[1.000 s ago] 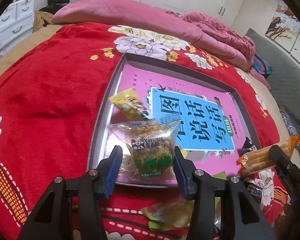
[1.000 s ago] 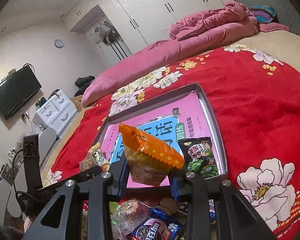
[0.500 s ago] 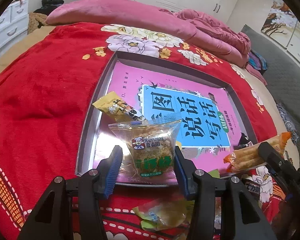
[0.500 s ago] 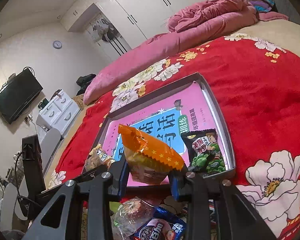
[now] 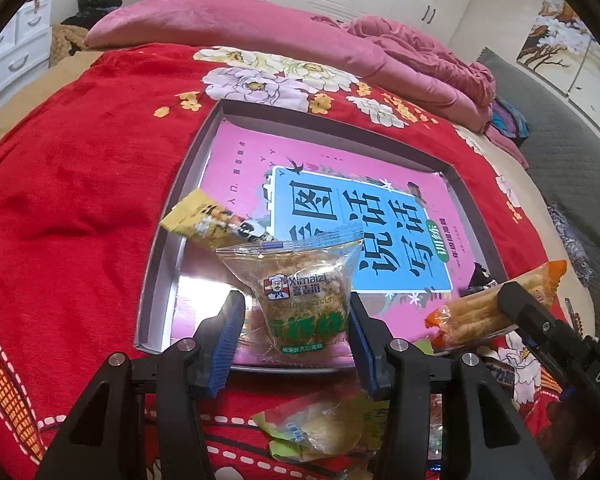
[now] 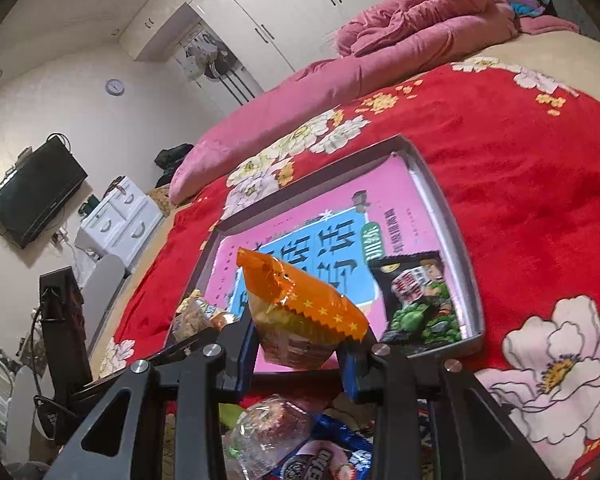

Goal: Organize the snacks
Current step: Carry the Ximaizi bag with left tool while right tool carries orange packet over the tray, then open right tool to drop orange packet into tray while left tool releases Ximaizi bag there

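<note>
the clear pork-floss cake packet (image 5: 306, 284) sits pinched in the left gripper (image 5: 296, 336) above the near edge of the grey tray (image 5: 188, 184); the orange-topped snack (image 6: 300, 312) is clamped in the right gripper (image 6: 296, 356) alongside. carrying step, probably; next comes lowering each onto the pink book and letting go. both tools point forward, tilted slightly down.
</note>
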